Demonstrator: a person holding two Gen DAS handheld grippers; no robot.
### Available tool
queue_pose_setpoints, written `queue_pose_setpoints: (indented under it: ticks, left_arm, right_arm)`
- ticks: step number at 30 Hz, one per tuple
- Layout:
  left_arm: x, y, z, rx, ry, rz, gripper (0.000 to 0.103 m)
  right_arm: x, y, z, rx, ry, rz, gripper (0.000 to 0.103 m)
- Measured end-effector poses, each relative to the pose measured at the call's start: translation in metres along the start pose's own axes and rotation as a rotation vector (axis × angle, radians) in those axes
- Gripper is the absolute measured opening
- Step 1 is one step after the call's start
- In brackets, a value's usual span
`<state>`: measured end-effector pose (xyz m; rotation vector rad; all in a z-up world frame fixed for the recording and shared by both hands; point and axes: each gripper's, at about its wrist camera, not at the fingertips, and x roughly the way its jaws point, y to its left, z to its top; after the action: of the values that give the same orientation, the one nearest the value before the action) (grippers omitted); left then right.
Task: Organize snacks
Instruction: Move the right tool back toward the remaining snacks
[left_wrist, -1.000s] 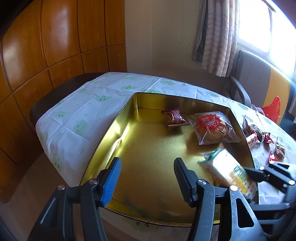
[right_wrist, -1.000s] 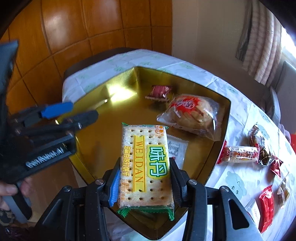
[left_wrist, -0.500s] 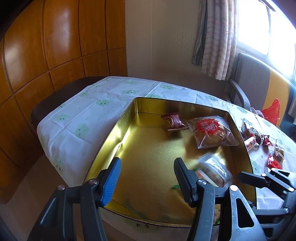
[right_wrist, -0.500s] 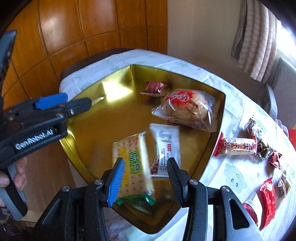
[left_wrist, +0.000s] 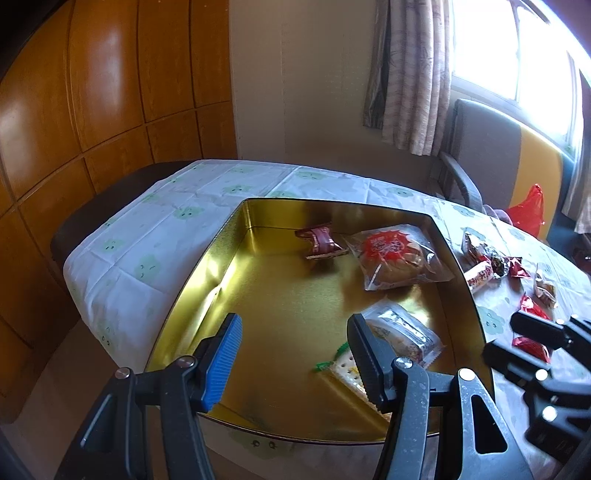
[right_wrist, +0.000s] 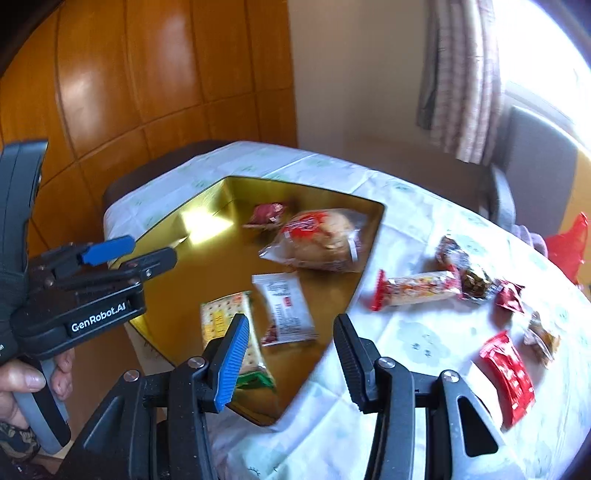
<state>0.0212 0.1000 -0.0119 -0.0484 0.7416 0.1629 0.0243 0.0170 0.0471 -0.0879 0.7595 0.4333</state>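
Right wrist view: cracker pack (right_wrist: 231, 325) lies flat in gold tin (right_wrist: 207, 229), near front corner, white sachet (right_wrist: 284, 308) just beside it; bun bag (right_wrist: 317, 240) + small red sweet (right_wrist: 267, 214) further in. Snacks grouped in tin = sorted pile, I judge. Right gripper (right_wrist: 288, 354) released, nothing btwn jaws, angled toward unsorted wrappers on surface (right_wrist: 417, 343): long bar (right_wrist: 417, 291), red packet (right_wrist: 508, 373). Prob. next pick there. Left gripper (left_wrist: 293, 354) also released, empty, hovers over tin's near edge, out of the way.
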Motion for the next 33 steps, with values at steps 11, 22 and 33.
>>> queue_pose_setpoints:
  ticks: [11,22,33]
  left_arm:
    - [-0.011,-0.028,-0.004,0.082,-0.014,-0.038,0.060]
    - [-0.018,-0.056,-0.003,0.163,-0.027,-0.074,0.060]
    - [-0.019,-0.092,0.000,0.248,-0.024,-0.117,0.060]
  right_arm:
    - [-0.024,-0.048,-0.027,0.137,-0.011,-0.085,0.049]
    - [-0.042,-0.113,-0.078,0.288,0.048,-0.230,0.049]
    - [-0.057,-0.163,-0.126,0.403,0.107,-0.369,0.049]
